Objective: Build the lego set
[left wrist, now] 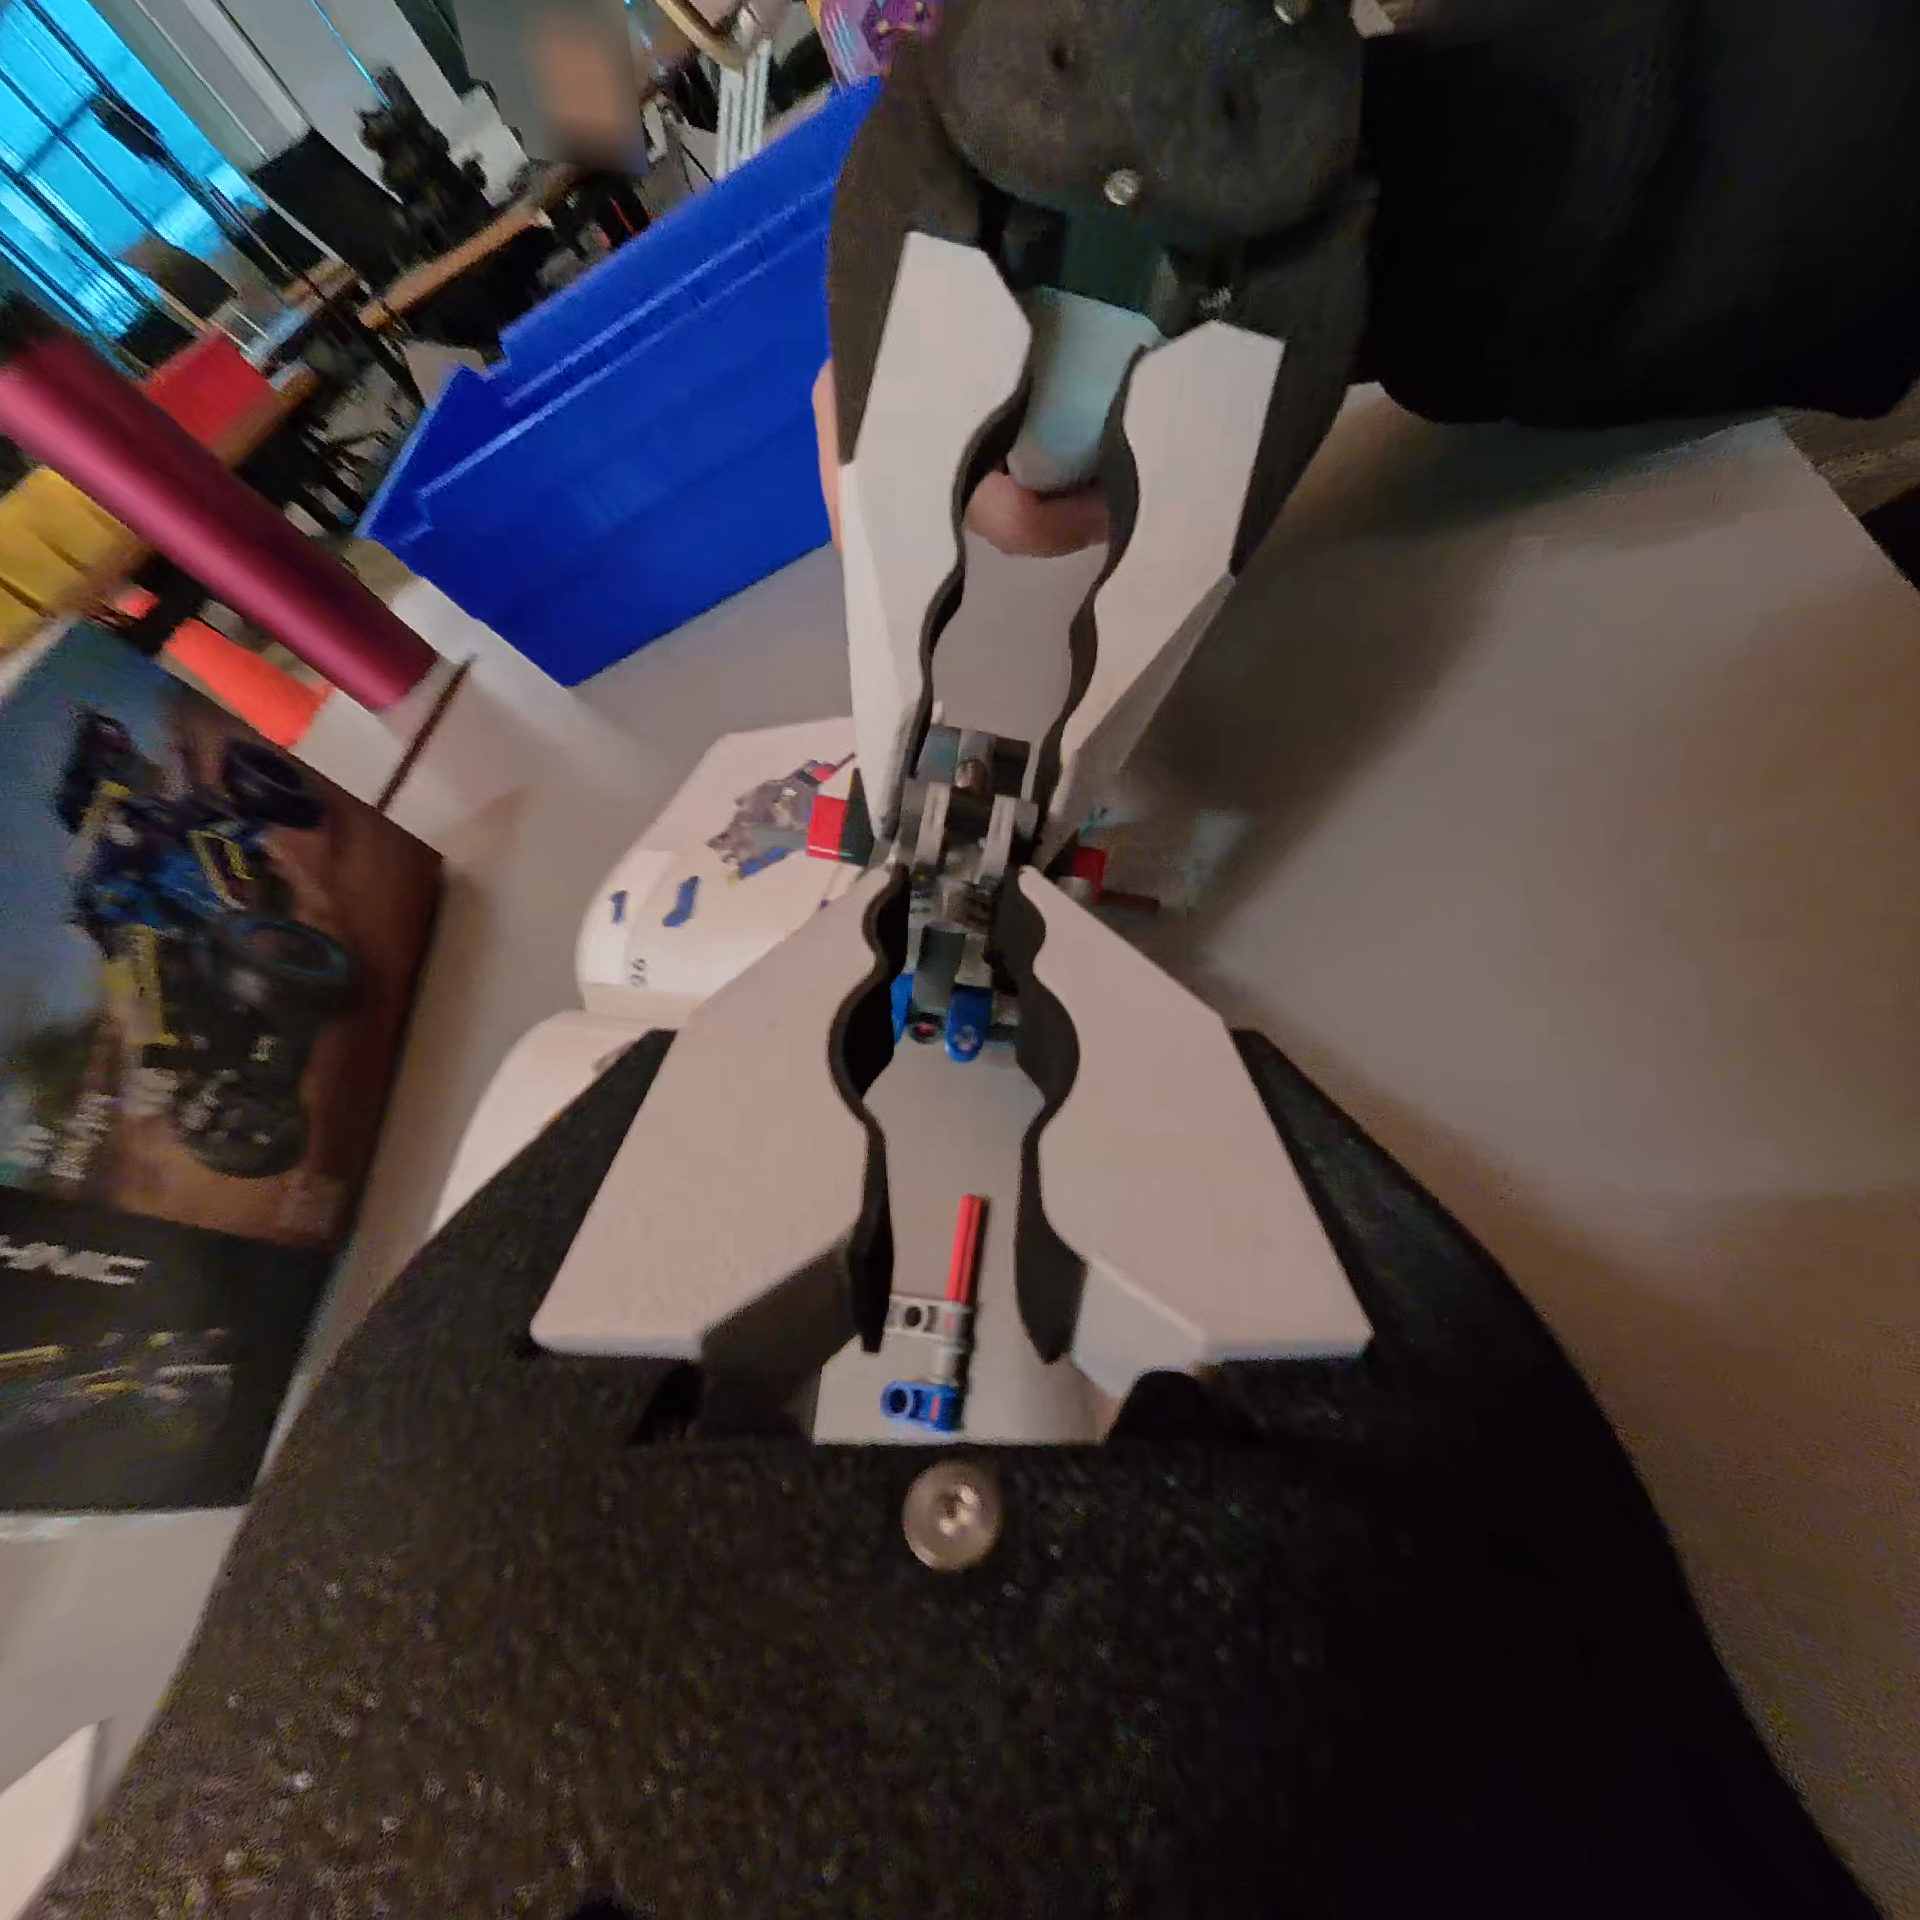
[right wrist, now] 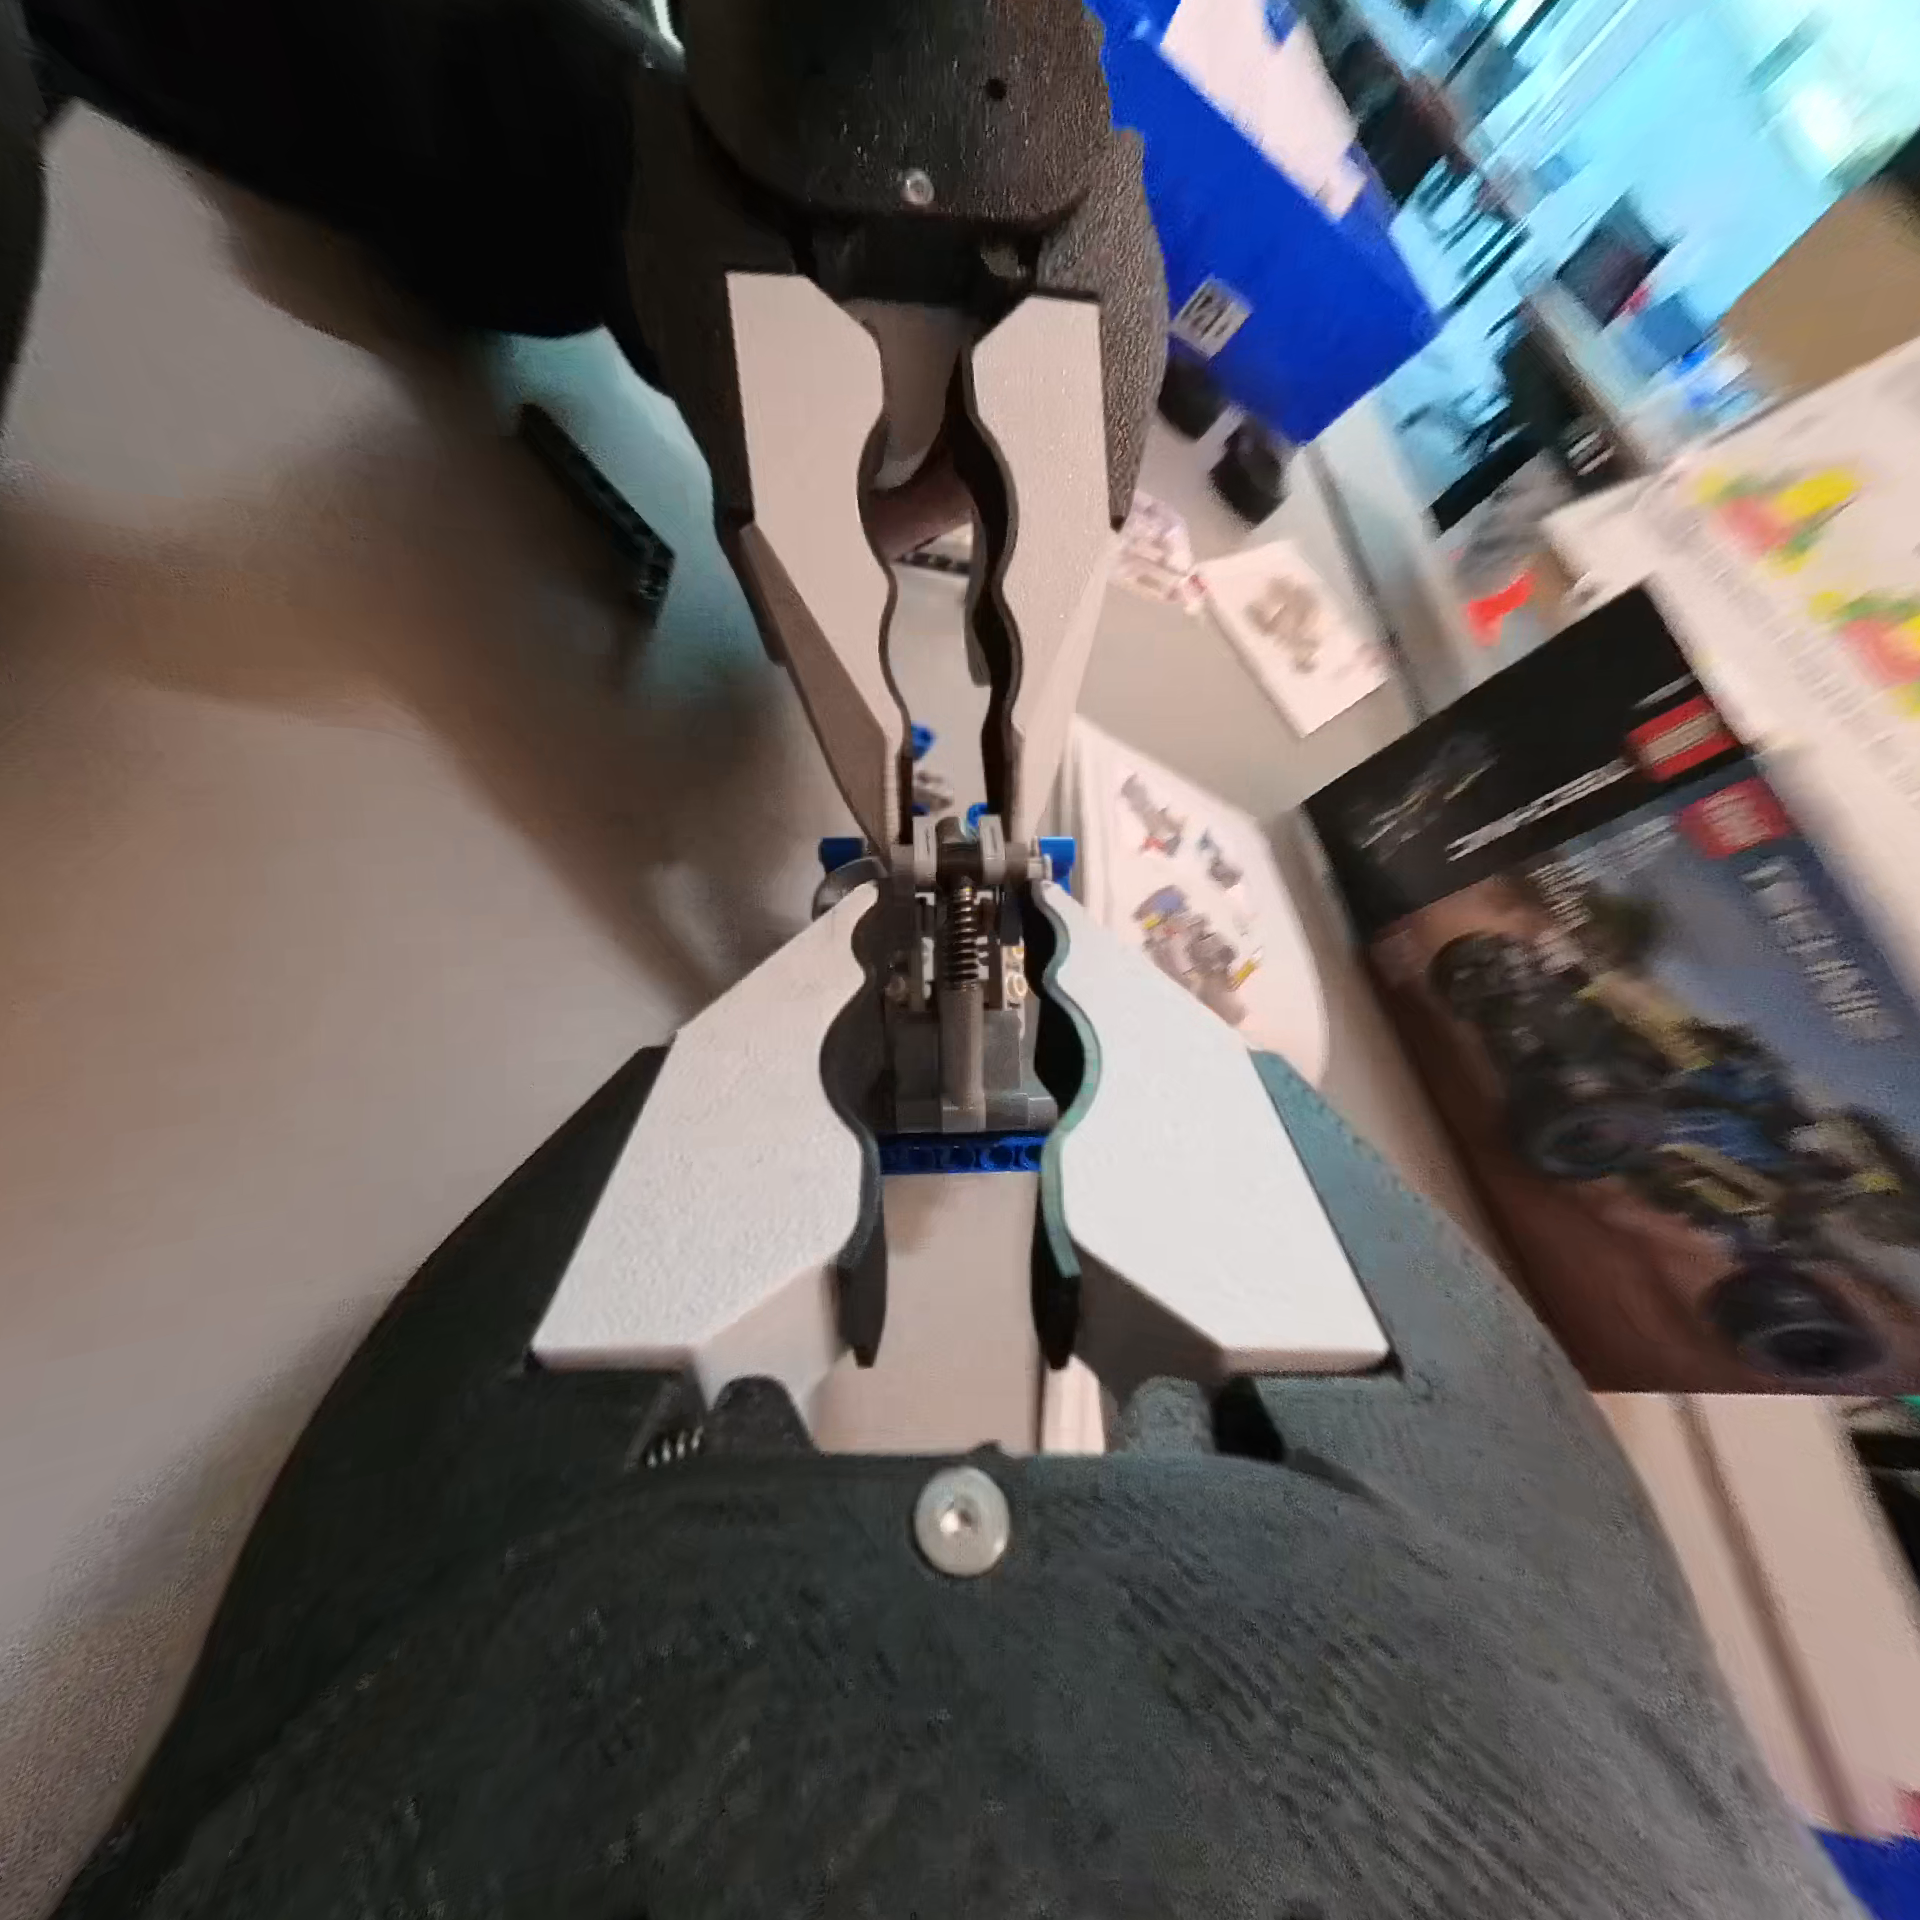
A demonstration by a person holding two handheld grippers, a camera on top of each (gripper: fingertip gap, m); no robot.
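The lego sub-assembly point(right wrist: 961, 987), a grey frame with a coil spring along its middle and a blue beam at its near end, is held above the pale table point(left wrist: 1507, 831), pinched between two tools that meet tip to tip. In the right wrist view the right gripper point(right wrist: 956, 925) is seen clamped on the assembly's grey sides, the spring lying in the gap between its tongs. In the left wrist view the left gripper point(left wrist: 951, 894) is closed on the opposite end of the same assembly, where a blue connector point(left wrist: 961, 1023) and a red piece point(left wrist: 828, 826) show.

A loose part point(left wrist: 935, 1320), a red axle joined to grey and blue connectors, lies on the table below the left gripper. Beyond it an open instruction booklet point(left wrist: 727, 862) is spread, with the set's box point(left wrist: 187, 987) at its side and a blue bin point(left wrist: 644, 468) farther back.

It is judged that a joint is being pressed or adjusted. If the two grips are twisted against each other, pins may pop loose or the spring may be cocked. If one grip is eased too soon, the assembly could pivot and drop.

Both tools are aimed at each other, nearly in line. Heavy blur in the right view suggests motion. A fingertip point(left wrist: 1039, 514) is seen behind the far tool's tongs.
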